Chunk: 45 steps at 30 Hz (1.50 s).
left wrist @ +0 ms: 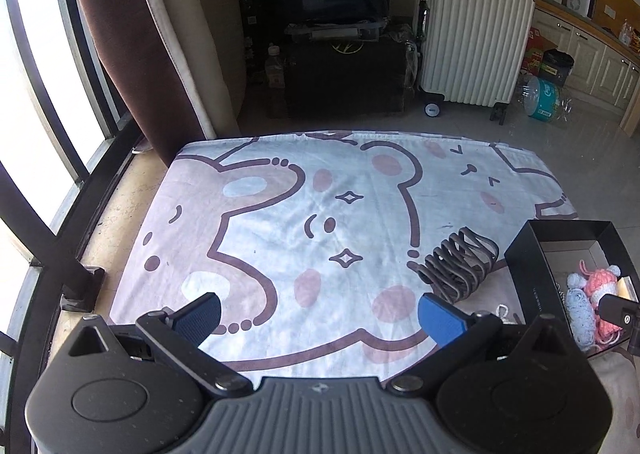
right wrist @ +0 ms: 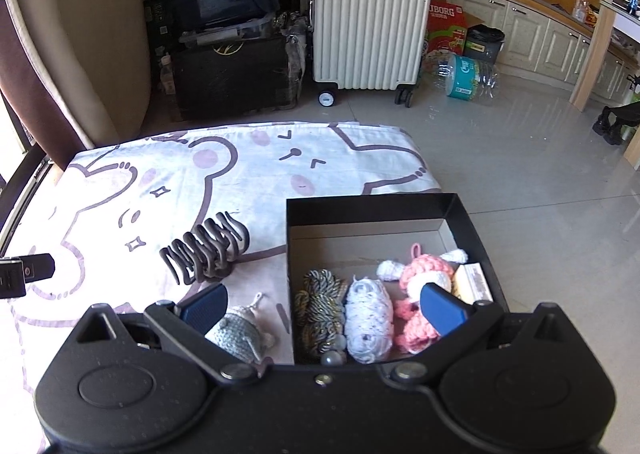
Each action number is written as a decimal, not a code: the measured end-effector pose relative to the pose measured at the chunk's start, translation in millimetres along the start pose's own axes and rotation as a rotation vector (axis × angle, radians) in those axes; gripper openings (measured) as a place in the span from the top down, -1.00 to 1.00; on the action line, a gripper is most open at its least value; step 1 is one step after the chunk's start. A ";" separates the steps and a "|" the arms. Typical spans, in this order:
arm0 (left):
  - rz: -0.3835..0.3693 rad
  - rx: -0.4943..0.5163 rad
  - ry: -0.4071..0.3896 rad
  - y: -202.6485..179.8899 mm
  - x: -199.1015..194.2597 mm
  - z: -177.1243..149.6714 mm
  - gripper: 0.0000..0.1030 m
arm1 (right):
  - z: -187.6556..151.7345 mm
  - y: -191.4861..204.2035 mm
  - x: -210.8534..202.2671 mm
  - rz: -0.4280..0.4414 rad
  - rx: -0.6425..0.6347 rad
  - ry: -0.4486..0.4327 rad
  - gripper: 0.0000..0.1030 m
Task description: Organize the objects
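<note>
A black open box (right wrist: 368,210) sits at the right of the bear-print cloth (right wrist: 168,190). In it lie a dark twisted yarn skein (right wrist: 320,306), a white yarn ball (right wrist: 368,314), a pink crochet toy (right wrist: 420,278) and a small pale box (right wrist: 474,280). A brown hair claw clip (right wrist: 208,250) lies on the cloth left of the box. A grey crochet toy (right wrist: 240,330) lies by the box's near left corner. My right gripper (right wrist: 324,308) is open and empty above the box's near edge. My left gripper (left wrist: 320,318) is open and empty over the cloth, left of the clip (left wrist: 456,266) and box (left wrist: 532,266).
A white suitcase (right wrist: 370,14) and dark bags (right wrist: 236,70) stand beyond the cloth's far edge. A water bottle pack (right wrist: 466,78) lies on the tiled floor at right. A curtain (left wrist: 132,34) and window frame border the left side.
</note>
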<state>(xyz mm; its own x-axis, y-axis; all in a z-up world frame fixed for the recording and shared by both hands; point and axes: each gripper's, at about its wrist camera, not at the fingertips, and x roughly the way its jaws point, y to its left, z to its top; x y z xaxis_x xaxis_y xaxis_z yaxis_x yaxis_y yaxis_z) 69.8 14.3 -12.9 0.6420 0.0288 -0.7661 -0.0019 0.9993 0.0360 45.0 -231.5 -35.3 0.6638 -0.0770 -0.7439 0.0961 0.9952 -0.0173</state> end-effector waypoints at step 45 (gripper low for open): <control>-0.143 -0.079 0.041 -8.3 40.4 0.3 -1.00 | -4.4 28.2 15.5 0.131 -0.073 -0.077 -1.00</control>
<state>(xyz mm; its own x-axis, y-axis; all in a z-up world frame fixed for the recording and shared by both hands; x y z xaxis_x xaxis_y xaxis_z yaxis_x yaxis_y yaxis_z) 95.9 7.1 -44.0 0.6083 -0.1148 -0.7854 0.0261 0.9918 -0.1248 54.7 -204.3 -50.3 0.7221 0.0522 -0.6899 -0.0474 0.9985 0.0260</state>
